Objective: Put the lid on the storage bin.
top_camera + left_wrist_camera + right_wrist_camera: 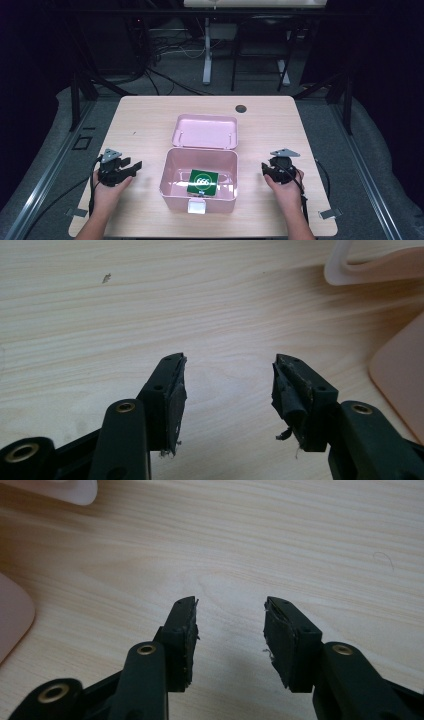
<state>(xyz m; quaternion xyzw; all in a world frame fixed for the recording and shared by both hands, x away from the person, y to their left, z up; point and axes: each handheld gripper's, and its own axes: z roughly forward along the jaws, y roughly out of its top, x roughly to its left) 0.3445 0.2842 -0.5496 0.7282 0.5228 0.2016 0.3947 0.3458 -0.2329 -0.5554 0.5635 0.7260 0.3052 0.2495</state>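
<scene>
**Open pink box sits between two idle hand-held grippers**

A pink box [199,181] stands near the middle of the light wooden table [150,115], toward the person's side. Its lid [205,131] is thrown back and lies flat on the table just behind the box, inner side up. Inside the box, on its floor and toward the right front corner, lies a green packet [203,182] with a white mark on it. A small white latch tab [196,207] hangs at the middle of the box's front wall.

The left hand-held gripper [134,167] rests to the left of the box, near it but apart, its jaws pointing toward the box's left wall. In the left gripper view its jaws stand wide with bare table between them; one pad [287,400] looks frayed. A rounded pink corner of the box [400,375] shows at the right edge of that view, and the pale rim of the lid [350,270] at the top right.

The right hand-held gripper [267,171] rests to the right of the box, likewise apart from it, held in the person's right hand [286,192]. Its jaws too stand wide over bare table, holding nothing. In the right gripper view a pink corner of the box [15,615] shows at the left edge.

A dark round hole [241,108] marks the table's far edge.
</scene>
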